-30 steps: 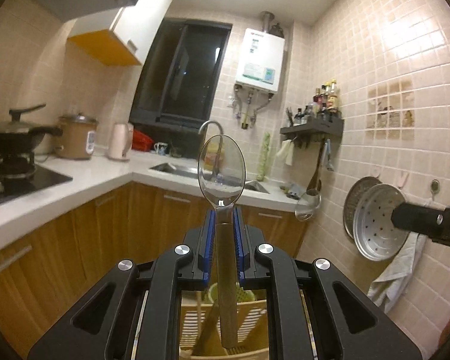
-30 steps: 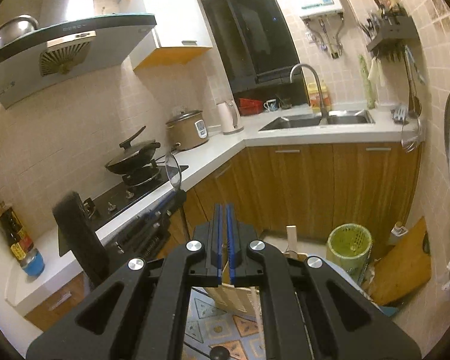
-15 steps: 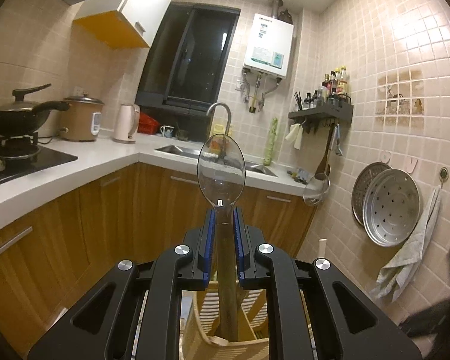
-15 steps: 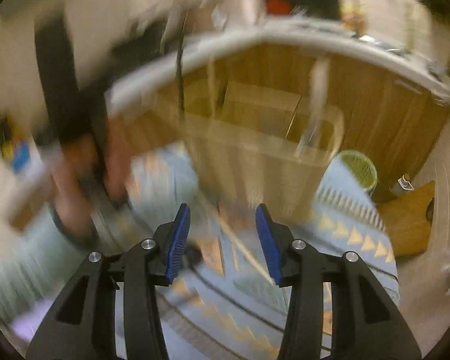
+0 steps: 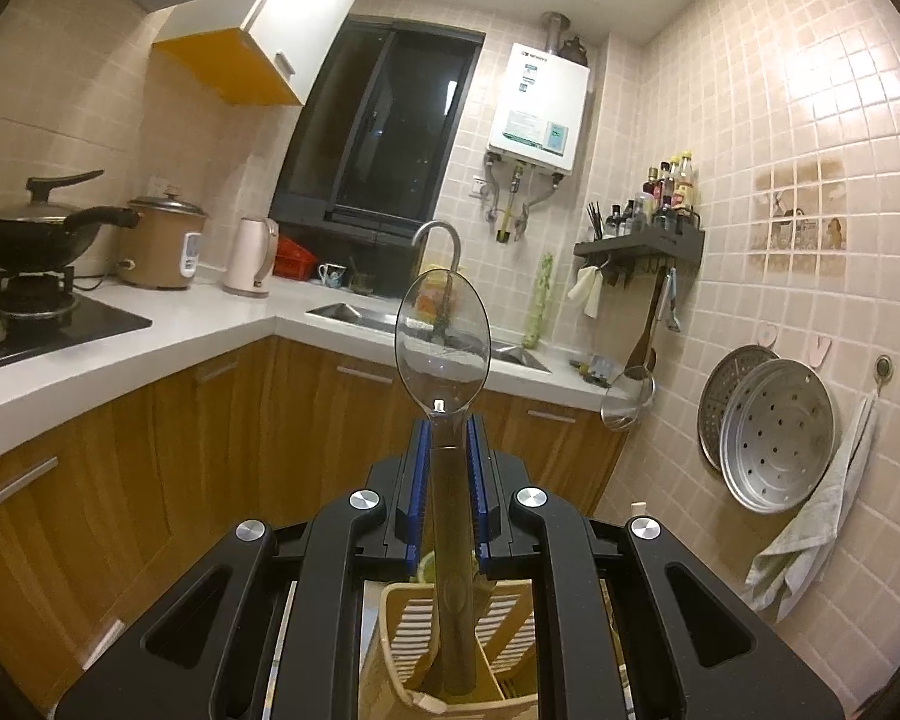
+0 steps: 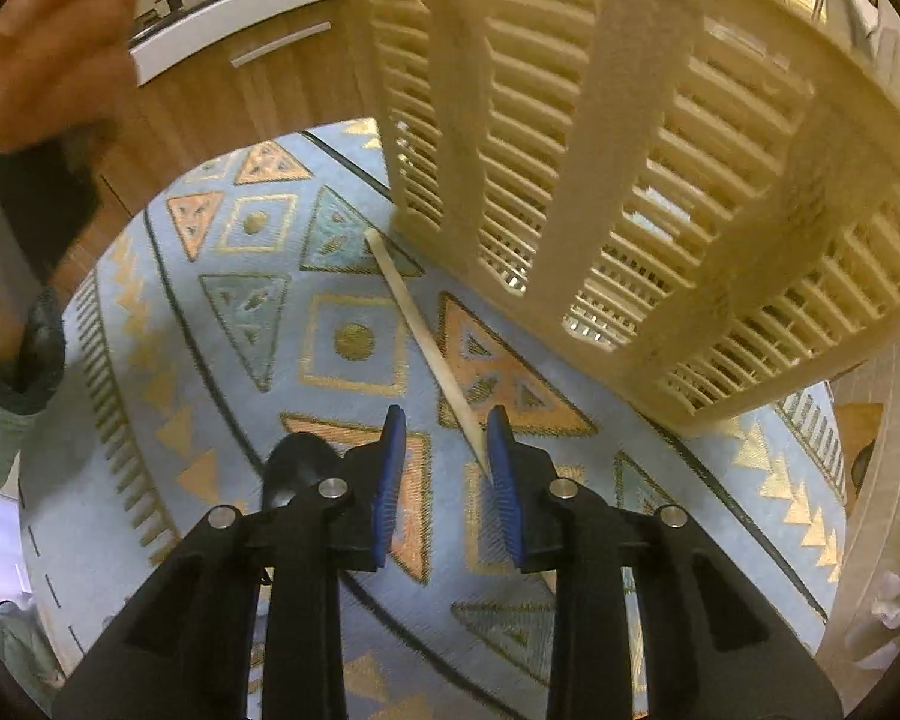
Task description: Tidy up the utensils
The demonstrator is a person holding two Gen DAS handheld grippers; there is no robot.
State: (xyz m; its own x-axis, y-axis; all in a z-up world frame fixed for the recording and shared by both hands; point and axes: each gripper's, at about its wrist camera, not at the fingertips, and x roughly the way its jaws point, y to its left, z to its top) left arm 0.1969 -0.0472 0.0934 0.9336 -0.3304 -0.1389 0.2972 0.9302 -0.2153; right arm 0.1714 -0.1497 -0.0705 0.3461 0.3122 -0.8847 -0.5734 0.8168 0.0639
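1. My left tongs [image 5: 445, 450] pinch the handle of a clear plastic spoon [image 5: 443, 341], bowl up, above the slatted utensil basket [image 5: 513, 615].
2. My right tongs [image 6: 439, 438] point down at the patterned rug [image 6: 252, 312], their jaws closing with a gap between them.
3. A chopstick [image 6: 417, 333] lies on the rug beside the basket, its near end between the blue pads [image 6: 501, 468], unpressed.

Left view level; right view floorward.

A patterned blue rug [image 6: 222, 420] carries a chopstick [image 6: 426, 342] beside a slatted basket [image 6: 660, 192]
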